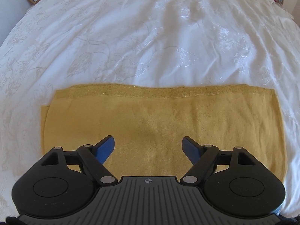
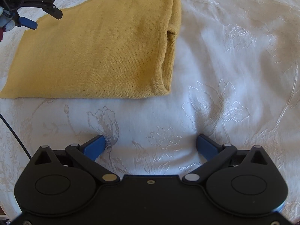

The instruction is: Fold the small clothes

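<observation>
A folded mustard-yellow knit garment (image 1: 163, 123) lies flat on a white embroidered bedspread (image 1: 150, 37), left tongs (image 1: 149, 146) above it and right tongs (image 2: 151, 144) beside it (both wide, empty); a careless pinch could drag its loose layers open.

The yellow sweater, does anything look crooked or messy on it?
Mostly neat. The yellow sweater lies folded flat on the white bedspread. Only its right end looks untidy: the layers bunch and gape open instead of lying flat. Nothing looks torn or spilled.
</observation>
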`<action>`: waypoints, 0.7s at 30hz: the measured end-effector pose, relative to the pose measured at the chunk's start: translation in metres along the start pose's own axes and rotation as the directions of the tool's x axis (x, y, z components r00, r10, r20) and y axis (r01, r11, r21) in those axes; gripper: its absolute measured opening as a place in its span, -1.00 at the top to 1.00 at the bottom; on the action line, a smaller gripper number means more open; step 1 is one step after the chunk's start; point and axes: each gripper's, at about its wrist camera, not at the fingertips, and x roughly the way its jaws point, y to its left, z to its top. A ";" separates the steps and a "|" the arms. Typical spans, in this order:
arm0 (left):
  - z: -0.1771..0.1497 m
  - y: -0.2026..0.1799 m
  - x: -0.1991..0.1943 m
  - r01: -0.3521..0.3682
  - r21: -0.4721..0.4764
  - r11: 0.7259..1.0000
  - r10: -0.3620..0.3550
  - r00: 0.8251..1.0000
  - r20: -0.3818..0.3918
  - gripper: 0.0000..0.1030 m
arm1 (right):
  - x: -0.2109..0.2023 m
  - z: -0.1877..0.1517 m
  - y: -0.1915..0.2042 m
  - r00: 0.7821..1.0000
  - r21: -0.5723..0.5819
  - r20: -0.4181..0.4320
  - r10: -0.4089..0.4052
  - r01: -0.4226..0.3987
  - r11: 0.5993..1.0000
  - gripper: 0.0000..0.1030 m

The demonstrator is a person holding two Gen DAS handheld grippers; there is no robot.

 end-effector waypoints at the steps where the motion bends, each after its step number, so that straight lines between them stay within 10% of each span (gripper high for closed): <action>1: 0.000 -0.003 0.005 0.000 0.004 1.000 0.000 1.000 -0.010 -0.53 | 0.001 0.003 -0.001 1.000 0.000 -0.002 0.002 -0.002 1.000 -1.00; 11: -0.012 -0.007 0.032 -0.018 0.007 1.000 0.019 0.998 -0.067 -0.59 | -0.014 0.025 -0.029 0.993 0.114 -0.037 0.109 -0.104 0.988 -0.91; 21: -0.016 -0.004 0.036 -0.011 -0.003 1.000 0.011 0.998 -0.062 -0.68 | -0.039 0.073 -0.080 0.957 0.231 0.182 0.227 -0.266 0.936 -0.44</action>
